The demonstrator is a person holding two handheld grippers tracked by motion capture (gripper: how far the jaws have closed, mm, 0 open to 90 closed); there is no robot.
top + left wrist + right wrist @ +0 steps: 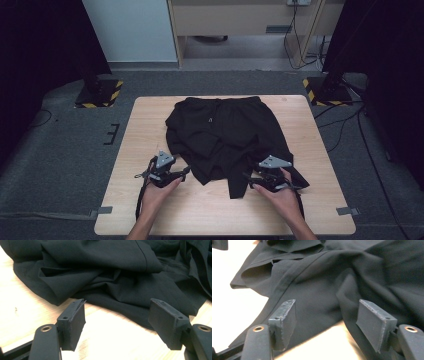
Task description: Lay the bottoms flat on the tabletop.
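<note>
A pair of black shorts [225,130] lies rumpled on the wooden table [150,115], waistband at the far side and leg hems towards me. My left gripper [182,172] rests on the table at the shorts' near left edge. In the left gripper view it [117,305] stands open, with the folded hem [112,270] just beyond its pads and bare wood [112,340] between them. My right gripper [250,180] sits at the near right leg. In the right gripper view it [325,303] is open over the black cloth [362,270], gripping nothing.
Two stand bases with yellow-black stripes [97,92] [327,90] flank the table's far corners on the grey floor. Cables run along the floor at the right [350,125]. Grey tape marks the near table corners [102,210] [347,211]. Bare wood surrounds the shorts.
</note>
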